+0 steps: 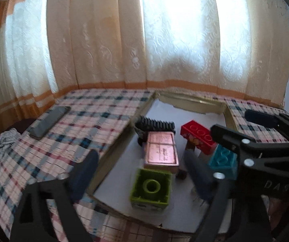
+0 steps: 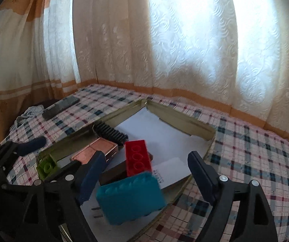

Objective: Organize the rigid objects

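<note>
A shallow box (image 1: 116,149) (image 2: 184,121) lined with white paper lies on the plaid cloth. In it lie a green brick (image 1: 151,189) (image 2: 47,166), a pink case (image 1: 161,151) (image 2: 96,151), a black comb (image 1: 155,124) (image 2: 111,133), a red brick (image 1: 198,137) (image 2: 137,160) and a teal brick (image 1: 223,161) (image 2: 130,197). My left gripper (image 1: 142,173) is open, hovering over the green brick. My right gripper (image 2: 146,179) is open, its fingers on either side of the teal brick, not touching it. The right gripper shows in the left wrist view (image 1: 251,135).
A dark phone (image 1: 49,124) (image 2: 60,106) lies on the plaid cloth (image 1: 79,125) (image 2: 245,153) at the left. A crumpled cloth (image 1: 1,145) (image 2: 26,117) hangs at the left edge. Curtains (image 1: 144,40) close the far side. A white plug (image 2: 97,211) lies by the teal brick.
</note>
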A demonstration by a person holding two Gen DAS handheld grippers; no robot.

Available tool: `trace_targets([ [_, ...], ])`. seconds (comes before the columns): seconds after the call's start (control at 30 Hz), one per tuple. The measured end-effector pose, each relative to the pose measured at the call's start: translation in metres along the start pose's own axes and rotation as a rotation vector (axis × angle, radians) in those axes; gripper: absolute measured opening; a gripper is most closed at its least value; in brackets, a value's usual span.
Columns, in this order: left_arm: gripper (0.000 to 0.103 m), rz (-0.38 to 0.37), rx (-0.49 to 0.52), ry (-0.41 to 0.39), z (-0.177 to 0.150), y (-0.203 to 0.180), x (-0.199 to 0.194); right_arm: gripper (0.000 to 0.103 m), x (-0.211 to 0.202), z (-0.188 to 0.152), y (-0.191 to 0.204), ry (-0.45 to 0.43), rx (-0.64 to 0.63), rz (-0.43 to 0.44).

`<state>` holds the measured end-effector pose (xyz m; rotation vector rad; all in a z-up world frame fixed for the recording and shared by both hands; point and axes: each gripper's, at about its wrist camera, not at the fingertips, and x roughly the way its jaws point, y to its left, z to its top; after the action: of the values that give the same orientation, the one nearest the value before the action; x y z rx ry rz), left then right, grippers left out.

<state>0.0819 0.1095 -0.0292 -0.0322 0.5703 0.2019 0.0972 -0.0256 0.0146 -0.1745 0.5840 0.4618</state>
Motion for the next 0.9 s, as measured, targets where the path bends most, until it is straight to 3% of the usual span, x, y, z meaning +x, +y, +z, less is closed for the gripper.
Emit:
trace_targets([
  [0.2, 0.102, 0.029, -0.031, -0.019, 0.007, 0.012, -0.018, 0.087, -0.021, 0.004, -0.004, -0.05, 0.036, -0.003],
  [0.5, 0.102, 0.06, -0.062, -0.012, 0.008, 0.025, -0.029, 0.087, -0.049, 0.007, 0.002, -0.104, 0.029, -0.001],
  [0.9, 0.102, 0.071, -0.044, -0.026, 0.007, 0.023, -0.036, 0.088, -0.061, 0.002, 0.001, -0.112, 0.036, -0.004],
])
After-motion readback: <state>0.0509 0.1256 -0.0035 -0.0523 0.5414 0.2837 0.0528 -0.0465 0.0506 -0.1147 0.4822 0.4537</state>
